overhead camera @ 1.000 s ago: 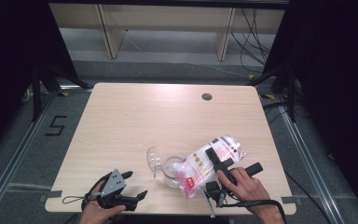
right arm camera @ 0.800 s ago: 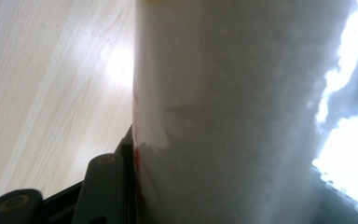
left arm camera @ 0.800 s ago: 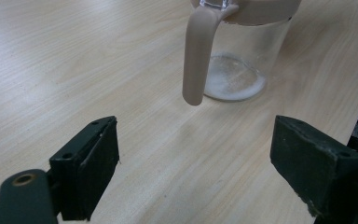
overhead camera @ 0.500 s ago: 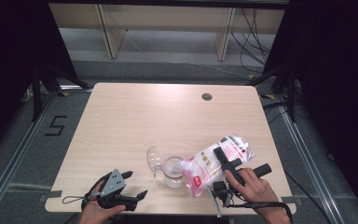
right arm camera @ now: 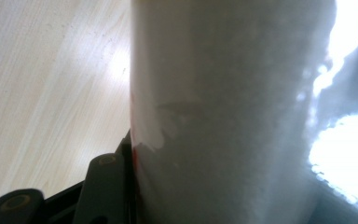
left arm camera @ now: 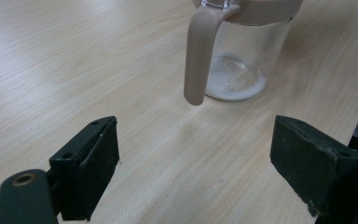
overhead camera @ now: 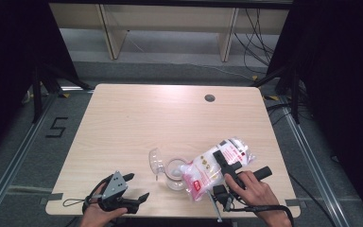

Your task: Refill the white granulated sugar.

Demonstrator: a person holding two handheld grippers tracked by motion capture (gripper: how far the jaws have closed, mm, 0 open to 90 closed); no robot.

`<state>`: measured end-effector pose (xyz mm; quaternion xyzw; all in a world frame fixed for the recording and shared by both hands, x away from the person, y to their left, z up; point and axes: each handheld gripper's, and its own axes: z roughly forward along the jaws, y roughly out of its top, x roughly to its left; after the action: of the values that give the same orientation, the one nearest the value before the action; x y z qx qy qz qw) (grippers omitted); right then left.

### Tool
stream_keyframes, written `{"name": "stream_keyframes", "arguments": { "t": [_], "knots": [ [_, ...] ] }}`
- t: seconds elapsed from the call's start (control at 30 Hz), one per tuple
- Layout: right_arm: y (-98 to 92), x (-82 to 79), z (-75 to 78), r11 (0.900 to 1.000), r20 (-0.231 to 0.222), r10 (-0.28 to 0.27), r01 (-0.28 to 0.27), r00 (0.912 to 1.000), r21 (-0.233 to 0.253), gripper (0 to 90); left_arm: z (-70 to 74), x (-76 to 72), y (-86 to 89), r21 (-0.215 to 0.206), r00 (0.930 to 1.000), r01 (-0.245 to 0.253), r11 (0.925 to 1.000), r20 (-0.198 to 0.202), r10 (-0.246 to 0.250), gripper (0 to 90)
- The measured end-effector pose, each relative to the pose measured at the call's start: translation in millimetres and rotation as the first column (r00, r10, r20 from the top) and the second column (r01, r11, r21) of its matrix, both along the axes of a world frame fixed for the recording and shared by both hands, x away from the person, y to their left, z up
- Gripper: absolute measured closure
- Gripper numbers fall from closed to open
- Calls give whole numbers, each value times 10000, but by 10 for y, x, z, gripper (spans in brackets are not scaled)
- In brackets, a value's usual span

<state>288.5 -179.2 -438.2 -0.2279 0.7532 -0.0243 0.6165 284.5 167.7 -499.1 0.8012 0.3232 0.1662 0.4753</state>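
Observation:
A clear glass jar [overhead camera: 174, 175] stands near the table's front edge, its hinged lid [overhead camera: 155, 161] swung open to the left. In the left gripper view the jar [left arm camera: 244, 56] has a beige rim and a beige handle [left arm camera: 199, 51], with a little white powder on its bottom. A plastic bag of white powder [overhead camera: 212, 166] with a red label lies tilted, its lower end against the jar. My right gripper [overhead camera: 228, 164] is shut on the bag [right arm camera: 228, 116]. My left gripper [overhead camera: 138, 186] sits at the front left, open [left arm camera: 196, 163] and holding nothing, a short way from the jar.
The wooden table [overhead camera: 137, 123] has a round cable hole [overhead camera: 209, 98] at the back right. Beyond the table stand shelf legs and cables on the floor. A "5" mark [overhead camera: 56, 127] is taped on the floor at the left.
My right gripper has shifted slightly to the right with the bag, which stays tilted at the jar. The left gripper has not moved.

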Motion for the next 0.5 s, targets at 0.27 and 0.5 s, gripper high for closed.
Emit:
{"name": "stream_keyframes", "arguments": {
  "t": [0.27, 0.5],
  "knots": [
    [32, 14, 10, 9999, 80, 116, -115, 9999, -86, 508, 7, -5, 9, 41, 10000, -63, 10000, 14, 63, 153],
    [53, 15, 64, 9983, 197, 255, -245, 9995, -520, 511, 23, 4, 23, 398, 9995, 147, 9991, 263, -158, 153]
  ]
}}
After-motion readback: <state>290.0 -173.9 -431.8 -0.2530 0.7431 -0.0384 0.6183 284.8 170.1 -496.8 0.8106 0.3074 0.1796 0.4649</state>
